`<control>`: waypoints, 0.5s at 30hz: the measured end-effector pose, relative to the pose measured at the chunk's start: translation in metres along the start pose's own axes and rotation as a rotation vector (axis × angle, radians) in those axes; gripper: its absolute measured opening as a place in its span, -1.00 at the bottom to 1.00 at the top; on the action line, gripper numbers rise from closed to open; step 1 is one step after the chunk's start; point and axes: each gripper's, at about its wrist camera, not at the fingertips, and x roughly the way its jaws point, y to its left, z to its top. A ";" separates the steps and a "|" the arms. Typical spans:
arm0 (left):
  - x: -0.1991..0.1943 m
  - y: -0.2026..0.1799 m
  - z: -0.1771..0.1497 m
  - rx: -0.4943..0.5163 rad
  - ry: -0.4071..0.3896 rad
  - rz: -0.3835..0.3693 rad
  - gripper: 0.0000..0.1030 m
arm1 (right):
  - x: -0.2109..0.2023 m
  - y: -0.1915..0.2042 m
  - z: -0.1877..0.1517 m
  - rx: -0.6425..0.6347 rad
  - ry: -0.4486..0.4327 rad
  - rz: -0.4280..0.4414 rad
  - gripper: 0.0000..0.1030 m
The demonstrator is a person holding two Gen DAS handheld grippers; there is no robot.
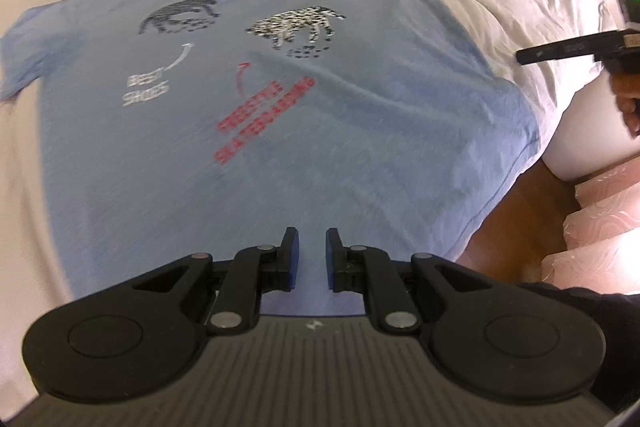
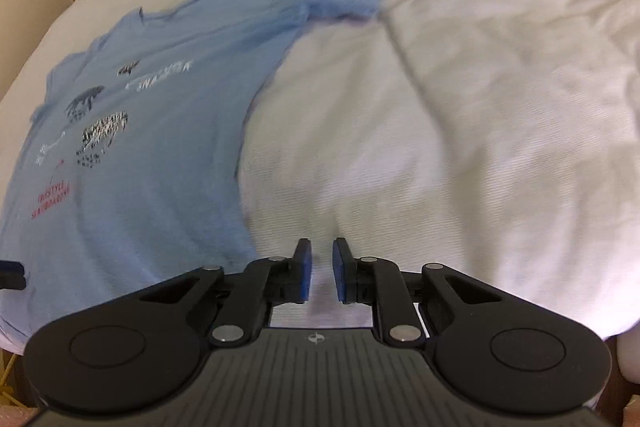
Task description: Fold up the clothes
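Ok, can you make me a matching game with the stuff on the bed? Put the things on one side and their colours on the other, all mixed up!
Things:
1. T-shirt
2. Bedsheet
3. "Freestyle skateboarding" words
4. Pads inside the left claw

Colours:
A. red
B. dark blue
C. white
D. light blue

Pairs: 1-D, 2-C, 3-A, 4-B
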 end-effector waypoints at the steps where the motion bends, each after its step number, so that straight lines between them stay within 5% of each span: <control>1: -0.008 0.002 -0.003 -0.006 -0.001 0.015 -0.77 | -0.009 -0.001 0.000 0.004 -0.003 0.003 -0.52; 6: -0.055 0.016 -0.014 -0.047 -0.038 0.098 -0.54 | -0.053 0.016 -0.004 -0.029 -0.005 0.041 -0.25; 12: -0.107 0.050 -0.021 -0.081 -0.127 0.167 0.04 | -0.089 0.086 0.005 -0.122 -0.020 0.052 0.12; 15: -0.127 0.077 -0.021 -0.073 -0.170 0.143 0.33 | -0.111 0.128 0.009 -0.142 -0.073 -0.018 0.47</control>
